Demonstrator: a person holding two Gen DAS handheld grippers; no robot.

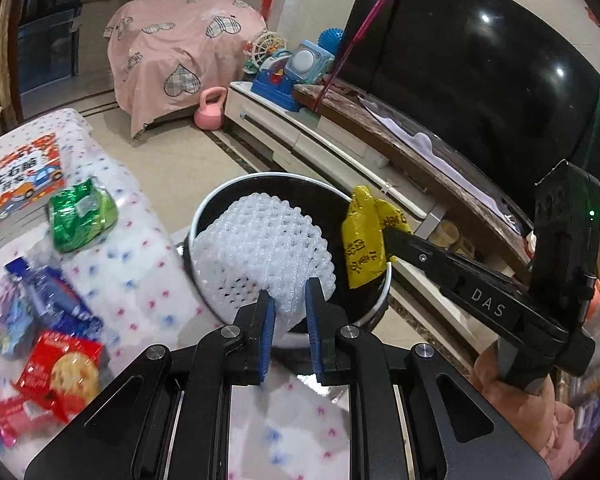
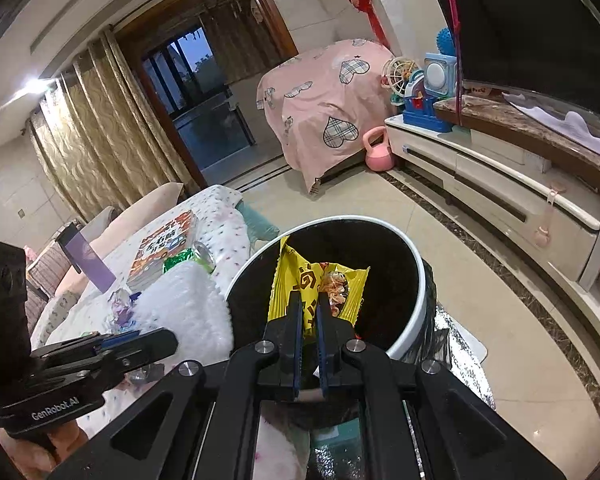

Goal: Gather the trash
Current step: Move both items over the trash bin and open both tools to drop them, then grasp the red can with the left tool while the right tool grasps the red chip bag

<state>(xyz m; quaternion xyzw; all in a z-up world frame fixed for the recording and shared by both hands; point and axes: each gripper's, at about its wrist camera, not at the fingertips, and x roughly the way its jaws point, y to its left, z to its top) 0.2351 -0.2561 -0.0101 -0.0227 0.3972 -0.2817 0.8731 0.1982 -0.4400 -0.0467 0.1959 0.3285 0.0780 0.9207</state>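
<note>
A round trash bin [image 1: 216, 200] with a white rim and black inside stands on the floor beside the table; it also shows in the right wrist view [image 2: 414, 308]. My left gripper [image 1: 290, 294] is shut on a white foam fruit net [image 1: 260, 240] and holds it over the bin's mouth. My right gripper [image 2: 309, 300] is shut on a yellow snack wrapper [image 2: 300, 276] above the bin; the wrapper also shows in the left wrist view [image 1: 364, 236], held at the bin's right rim.
The table [image 1: 148, 264] with a dotted white cloth carries a green wrapper [image 1: 80, 216], a blue packet [image 1: 48, 292], a red cracker packet [image 1: 60, 372] and a picture book [image 1: 20, 184]. A TV cabinet [image 2: 500, 184], a pink kettlebell [image 2: 378, 154] and a covered sofa stand beyond.
</note>
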